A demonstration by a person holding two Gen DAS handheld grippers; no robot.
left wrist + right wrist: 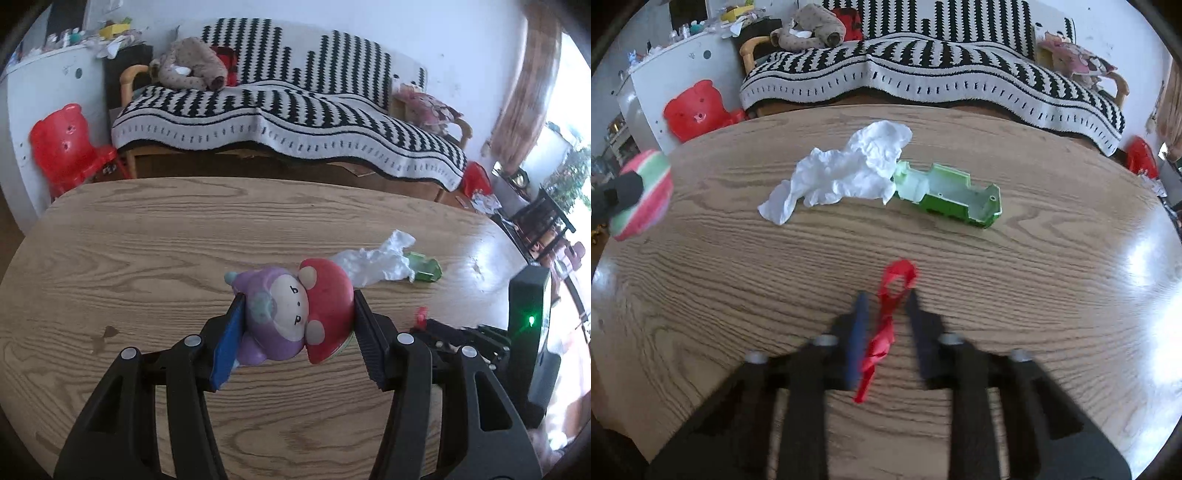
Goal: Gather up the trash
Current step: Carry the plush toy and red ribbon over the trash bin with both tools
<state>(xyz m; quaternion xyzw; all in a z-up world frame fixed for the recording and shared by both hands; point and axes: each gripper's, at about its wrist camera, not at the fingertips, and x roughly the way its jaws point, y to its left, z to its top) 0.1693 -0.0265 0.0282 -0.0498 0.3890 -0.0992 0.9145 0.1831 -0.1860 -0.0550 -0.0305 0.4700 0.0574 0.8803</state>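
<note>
A home living room: blanket-covered sofa (288,110), wooden table (184,240), red child's chair (66,140)

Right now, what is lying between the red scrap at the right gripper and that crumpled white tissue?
Only bare wood: in the right wrist view, nothing lies on the table between the red scrap and the crumpled tissue.

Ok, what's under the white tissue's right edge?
The crumpled tissue overlaps the pale end of the green plastic toy shell on the table. Whatever else lies beneath the tissue is covered.
</note>
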